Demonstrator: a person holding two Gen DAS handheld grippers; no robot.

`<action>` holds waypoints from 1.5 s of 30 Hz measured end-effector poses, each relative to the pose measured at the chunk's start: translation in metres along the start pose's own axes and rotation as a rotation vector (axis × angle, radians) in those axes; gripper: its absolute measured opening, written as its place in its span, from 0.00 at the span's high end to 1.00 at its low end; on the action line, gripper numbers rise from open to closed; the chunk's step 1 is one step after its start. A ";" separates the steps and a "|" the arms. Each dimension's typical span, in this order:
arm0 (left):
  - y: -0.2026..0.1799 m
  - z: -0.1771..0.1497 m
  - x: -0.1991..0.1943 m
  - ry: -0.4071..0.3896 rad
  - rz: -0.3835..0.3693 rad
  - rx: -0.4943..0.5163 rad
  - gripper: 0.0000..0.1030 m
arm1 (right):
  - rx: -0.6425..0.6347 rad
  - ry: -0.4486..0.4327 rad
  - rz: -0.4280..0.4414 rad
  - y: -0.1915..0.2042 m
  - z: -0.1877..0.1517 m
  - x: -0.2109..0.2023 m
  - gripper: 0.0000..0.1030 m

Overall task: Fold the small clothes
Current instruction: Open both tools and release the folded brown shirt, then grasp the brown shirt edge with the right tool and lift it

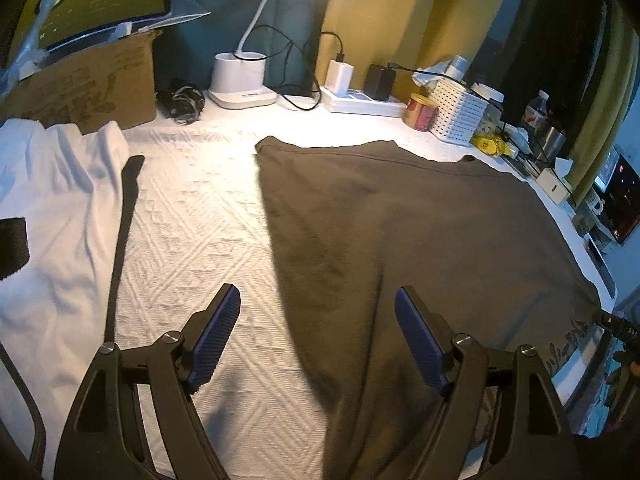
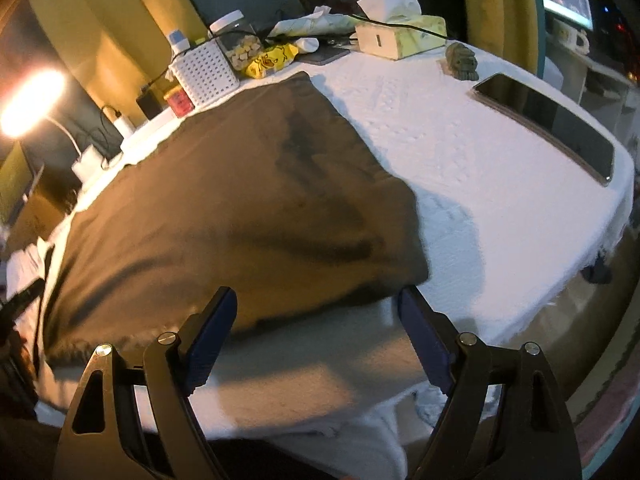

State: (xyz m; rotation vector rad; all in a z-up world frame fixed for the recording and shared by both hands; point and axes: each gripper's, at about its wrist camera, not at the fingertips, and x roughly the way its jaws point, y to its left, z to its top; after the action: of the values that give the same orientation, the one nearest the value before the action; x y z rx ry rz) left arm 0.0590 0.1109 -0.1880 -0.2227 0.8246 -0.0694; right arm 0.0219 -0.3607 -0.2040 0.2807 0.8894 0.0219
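My left gripper (image 1: 318,336) hangs above the table with its blue-padded fingers (image 1: 216,336) spread wide and nothing between them; below the gap I see the left edge of the brown garment (image 1: 400,232) and the textured white tablecloth (image 1: 200,220) beside it. The brown garment lies spread flat across the middle of the table, its far edge close to the clutter along the back. To my left a white garment (image 1: 52,208) lies rumpled on the cloth, apart from the brown one, with a dark strap (image 1: 124,232) running along its right side. Behind it stands a cardboard box (image 1: 88,88), and further right the white lamp base (image 1: 240,80), a power strip (image 1: 360,102) and a white perforated basket (image 1: 460,114). My right gripper (image 2: 318,336) is likewise wide open and holds nothing; it hovers over the near right corner of the brown garment (image 2: 240,200), which sits just short of the table's front edge. On the right side of the cloth (image 2: 460,160), well apart from the garment, lies a dark phone (image 2: 548,124), with a small stone figure (image 2: 462,60) and a tissue box (image 2: 404,36) beyond it.
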 end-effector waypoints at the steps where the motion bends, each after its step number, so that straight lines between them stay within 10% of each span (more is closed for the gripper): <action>1: 0.002 0.000 0.000 0.000 0.000 -0.005 0.23 | 0.015 -0.006 0.015 0.002 0.002 0.003 0.17; 25: 0.030 0.018 0.029 0.064 0.072 -0.058 0.23 | -0.053 -0.043 0.098 0.040 0.089 0.087 0.18; 37: 0.030 0.029 0.040 0.057 0.080 -0.052 0.23 | -0.164 -0.020 0.077 0.052 0.110 0.116 0.87; 45: 0.025 0.033 0.037 0.030 0.047 -0.041 0.23 | -0.185 -0.051 0.136 0.069 0.116 0.104 0.90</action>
State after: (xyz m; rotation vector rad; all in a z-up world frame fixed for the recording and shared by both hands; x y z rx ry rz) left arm 0.1076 0.1360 -0.1984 -0.2409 0.8614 -0.0118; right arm 0.1836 -0.3069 -0.1966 0.1673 0.8102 0.2207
